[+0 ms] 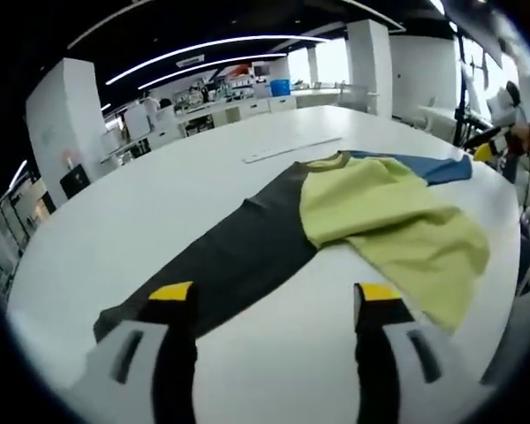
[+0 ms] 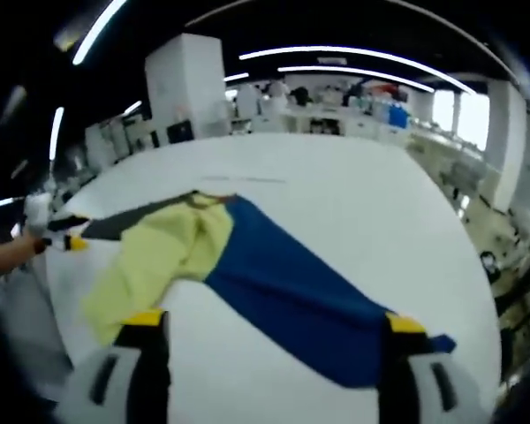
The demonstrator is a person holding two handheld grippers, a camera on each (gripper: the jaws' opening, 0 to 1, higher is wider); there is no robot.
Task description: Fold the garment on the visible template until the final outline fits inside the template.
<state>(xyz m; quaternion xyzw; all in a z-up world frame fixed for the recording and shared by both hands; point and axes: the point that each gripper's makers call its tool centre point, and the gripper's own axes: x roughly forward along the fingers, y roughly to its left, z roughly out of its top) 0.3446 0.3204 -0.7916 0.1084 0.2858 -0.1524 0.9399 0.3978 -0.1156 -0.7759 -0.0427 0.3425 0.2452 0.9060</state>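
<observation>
Garment (image 1: 336,221) lies spread flat on the big white counter (image 1: 159,203). It looks like a long-sleeved top in three colours: a yellow-green body in the middle, one dark grey sleeve (image 1: 238,256) and one blue sleeve (image 2: 291,291).

In the left gripper view the grey sleeve runs from the lower left up to the middle, and the yellow-green part sits to the right. In the right gripper view the blue sleeve runs from the middle down to the lower right. So the long line of the top goes from sleeve tip to sleeve tip. The neck hole points to the top of both pictures.

The cloth looks thin, soft and light. It should bend and wrinkle easily, and it may slide on the smooth counter. Good places to pinch it are likely the sleeve tips and the bottom corners.

The left gripper (image 1: 274,305) has its jaws spread apart, holding nothing, near the grey sleeve tip. The right gripper (image 2: 269,331) is spread wide too, with nothing in it, over the blue sleeve.
</observation>
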